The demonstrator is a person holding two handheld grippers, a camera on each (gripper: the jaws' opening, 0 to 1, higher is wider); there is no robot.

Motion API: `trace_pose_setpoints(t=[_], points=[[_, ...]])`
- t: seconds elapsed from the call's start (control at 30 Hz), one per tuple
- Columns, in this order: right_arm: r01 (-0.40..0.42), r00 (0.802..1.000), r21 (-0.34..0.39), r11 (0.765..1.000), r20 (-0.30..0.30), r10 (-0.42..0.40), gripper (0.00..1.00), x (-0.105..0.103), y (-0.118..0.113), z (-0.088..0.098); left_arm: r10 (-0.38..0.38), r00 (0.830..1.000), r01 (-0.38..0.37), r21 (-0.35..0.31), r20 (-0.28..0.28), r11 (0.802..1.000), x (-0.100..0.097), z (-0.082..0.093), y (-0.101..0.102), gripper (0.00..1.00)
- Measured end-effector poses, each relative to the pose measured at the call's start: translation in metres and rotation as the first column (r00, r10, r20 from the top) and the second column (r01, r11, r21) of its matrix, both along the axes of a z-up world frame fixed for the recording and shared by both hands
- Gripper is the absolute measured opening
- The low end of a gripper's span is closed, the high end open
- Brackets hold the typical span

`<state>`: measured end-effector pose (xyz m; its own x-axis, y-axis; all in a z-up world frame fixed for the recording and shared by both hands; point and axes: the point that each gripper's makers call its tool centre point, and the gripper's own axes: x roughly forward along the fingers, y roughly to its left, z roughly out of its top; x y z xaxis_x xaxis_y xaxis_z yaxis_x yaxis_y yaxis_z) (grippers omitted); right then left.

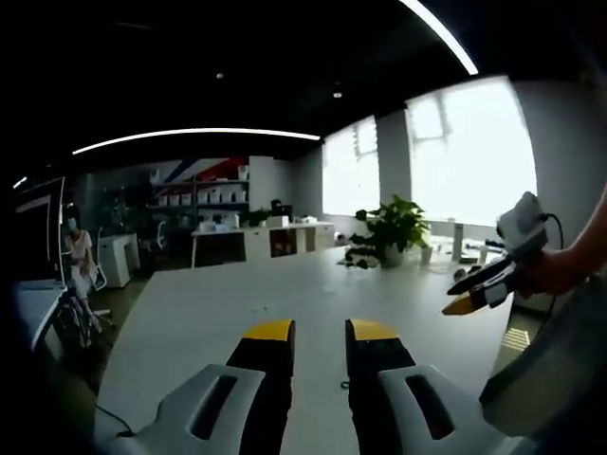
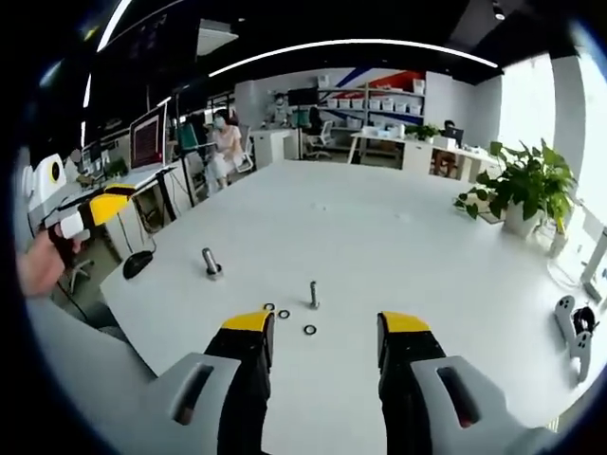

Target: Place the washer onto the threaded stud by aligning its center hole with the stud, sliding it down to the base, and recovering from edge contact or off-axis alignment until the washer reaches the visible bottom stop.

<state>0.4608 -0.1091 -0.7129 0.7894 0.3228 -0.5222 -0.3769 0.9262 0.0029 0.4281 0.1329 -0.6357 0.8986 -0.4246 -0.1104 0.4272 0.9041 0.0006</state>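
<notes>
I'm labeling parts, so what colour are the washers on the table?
Black rings: the washers lie on the white table, clearest in the right gripper view.

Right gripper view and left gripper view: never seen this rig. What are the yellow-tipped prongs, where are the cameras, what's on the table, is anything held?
There is no robot arm here. A person holds a two-jaw gripper in each hand, and a fisheye camera rides on each, looking along its jaws.

In the right gripper view, the right gripper rises from the bottom, open and empty. The left gripper enters at the left edge.

In the left gripper view, the left gripper stands open and empty, and the right gripper comes in from the right.

On the white table stand a threaded stud and a larger bolt. Three washers lie flat near the stud, one at. A potted plant sits far right. None is on the stud yet.
</notes>
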Motion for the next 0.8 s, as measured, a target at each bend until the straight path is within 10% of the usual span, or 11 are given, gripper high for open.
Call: trace_pose_setpoints(t=[0.8], points=[[-0.114, 0.977, -0.065, 0.991, -0.188, 0.100, 0.27, 0.017, 0.030, -0.060, 0.029, 1.000, -0.029, 0.026, -0.002, 0.999, 0.000, -0.003, 0.007, 0.19]])
